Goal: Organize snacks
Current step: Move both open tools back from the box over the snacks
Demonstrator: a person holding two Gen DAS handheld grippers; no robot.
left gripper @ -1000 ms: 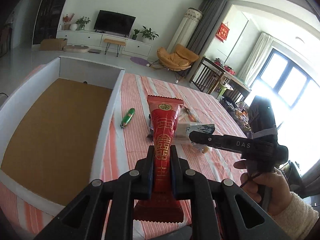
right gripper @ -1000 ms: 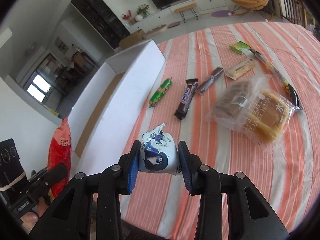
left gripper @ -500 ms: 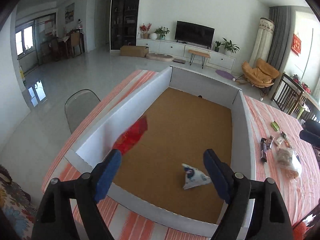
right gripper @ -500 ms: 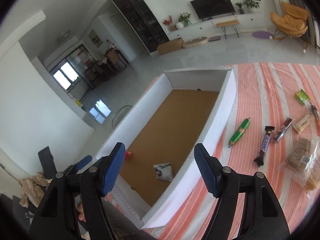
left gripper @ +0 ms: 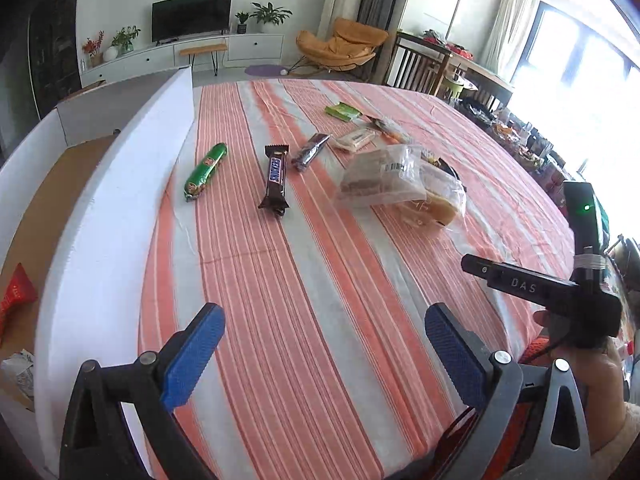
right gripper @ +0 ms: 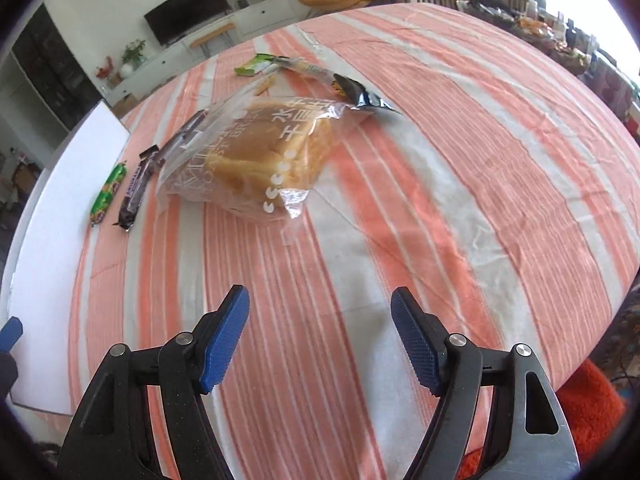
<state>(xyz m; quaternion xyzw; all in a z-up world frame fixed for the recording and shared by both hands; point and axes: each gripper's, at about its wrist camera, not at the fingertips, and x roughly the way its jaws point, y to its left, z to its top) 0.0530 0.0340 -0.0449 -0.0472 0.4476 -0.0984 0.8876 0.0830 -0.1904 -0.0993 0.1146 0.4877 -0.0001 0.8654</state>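
My left gripper (left gripper: 324, 354) hovers over the striped tablecloth with nothing between its pads, and its jaws are opening wide. Beyond it lie a green sausage stick (left gripper: 206, 172), a Snickers bar (left gripper: 275, 180), a dark blue bar (left gripper: 310, 151), a beige wafer pack (left gripper: 356, 138) and a clear bread bag (left gripper: 400, 184). At the left stands the white box (left gripper: 120, 184), holding a red packet (left gripper: 16, 292) and a white packet (left gripper: 16, 372). My right gripper (right gripper: 320, 336) is open and empty, a short way in front of the bread bag (right gripper: 256, 156).
A green packet (right gripper: 254, 65) and a long dark packet (right gripper: 340, 84) lie behind the bread. The white box wall (right gripper: 60, 240) runs along the left. A hand (left gripper: 592, 376) holds the right tool at the table's right edge. Striped cloth (right gripper: 440, 200) spreads to the right.
Both grippers, earlier shut on the red packet and the white packet, opened over the box and dropped them in. Both have since swung right and down over the table.
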